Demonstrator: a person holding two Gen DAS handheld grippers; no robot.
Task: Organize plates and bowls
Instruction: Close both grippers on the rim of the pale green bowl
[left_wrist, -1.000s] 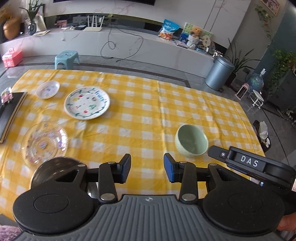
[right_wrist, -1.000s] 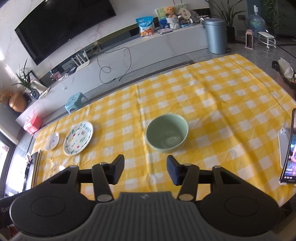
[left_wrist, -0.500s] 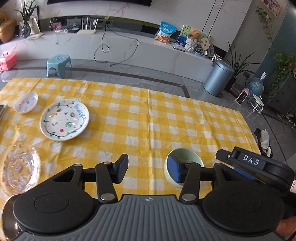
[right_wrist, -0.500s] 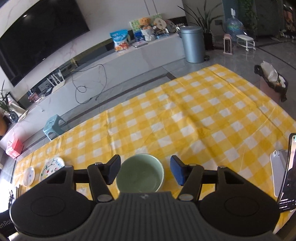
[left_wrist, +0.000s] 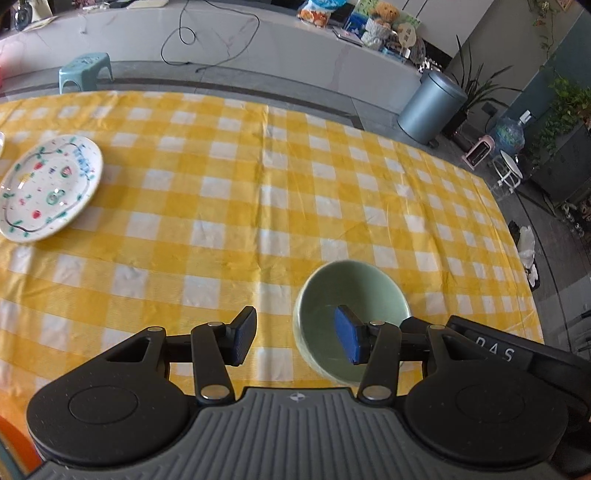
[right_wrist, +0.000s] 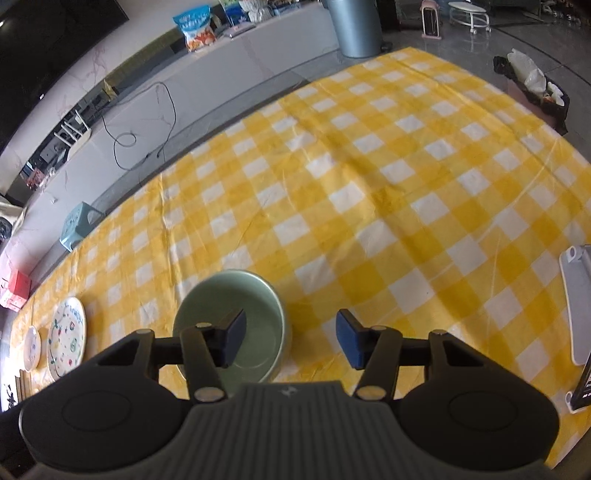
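Observation:
A pale green bowl (left_wrist: 352, 299) stands on the yellow checked tablecloth (left_wrist: 258, 192). My left gripper (left_wrist: 295, 338) is open above it, with the bowl's left rim between the fingers and the right fingertip over its inside. My right gripper (right_wrist: 290, 341) is open too, its left fingertip over the bowl (right_wrist: 229, 306) and the bowl's right rim in the gap. A white plate with coloured drawings (left_wrist: 46, 186) lies at the far left and shows in the right wrist view (right_wrist: 66, 338) beside a small white dish (right_wrist: 31, 347).
A white phone stand (right_wrist: 578, 299) sits at the table's right edge. Beyond the table are a blue stool (left_wrist: 85, 70), a grey bin (left_wrist: 430, 107) and a long white counter (left_wrist: 258, 44).
Both grippers have come lower and closer to the green bowl, each now straddling one side of its rim. The glass plate and small dish have left the left wrist view.

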